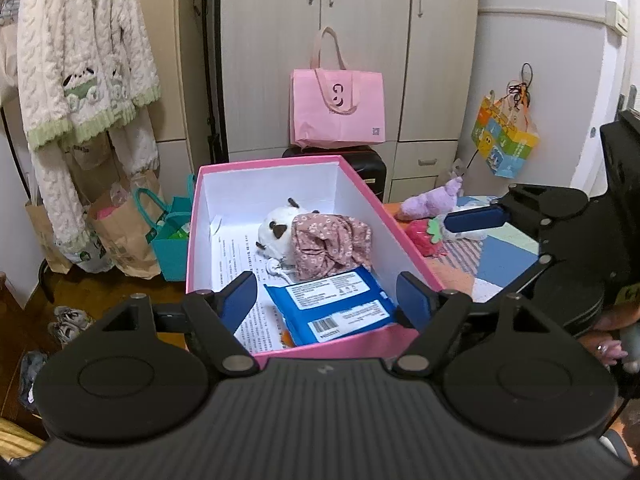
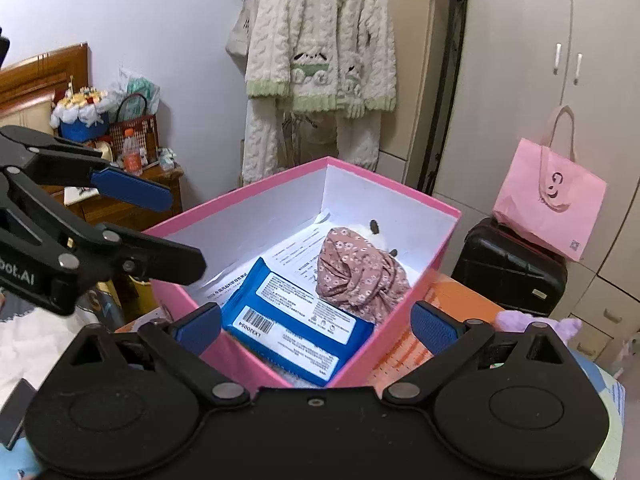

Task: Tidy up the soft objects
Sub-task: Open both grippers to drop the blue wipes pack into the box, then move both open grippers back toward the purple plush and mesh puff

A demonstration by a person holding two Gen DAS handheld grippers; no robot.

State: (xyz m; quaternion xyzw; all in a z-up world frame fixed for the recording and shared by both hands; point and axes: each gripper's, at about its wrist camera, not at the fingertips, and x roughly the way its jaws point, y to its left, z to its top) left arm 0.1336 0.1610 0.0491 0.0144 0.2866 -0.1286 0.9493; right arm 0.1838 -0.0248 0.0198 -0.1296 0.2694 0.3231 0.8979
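A pink box (image 1: 362,184) with a white inside stands open on a table with a patchwork cover (image 1: 508,248). In the left wrist view the left gripper (image 1: 326,300) hangs over the near end of the box with its blue pads (image 1: 240,300) spread wide and nothing between them; below the gap lies a blue wipes pack (image 1: 332,308), flat on the printed paper (image 1: 236,256) that lines the box floor, its near edge cut off by the box's near wall. Farther in lies a white plush toy (image 1: 274,232) with dark patches, its right part covered by a floral cloth (image 1: 328,248), so its shape is hard to make out.

Outside the box, on the right of the table, lie a purple plush (image 1: 430,200) and a red strawberry-like soft thing (image 1: 424,236), both partly hidden by the box wall and the other gripper's finger.

In the right wrist view the right gripper (image 2: 316,326) also stands wide and empty above the near corner of the box (image 2: 400,196), with the wipes pack (image 2: 296,320) under the gap and the floral cloth (image 2: 360,272) beyond it; only a sliver of the white plush (image 2: 370,230) shows behind the cloth. The left gripper's fingers (image 2: 132,192) enter from the left edge, over the box's left side. The purple plush (image 2: 536,322) peeks out at the right, mostly hidden behind the gripper's body.

Behind stand a wardrobe (image 1: 360,40), a pink tote bag (image 1: 340,108) on a black suitcase (image 1: 372,168), and a fleecy robe (image 1: 84,60) hanging at the far left.
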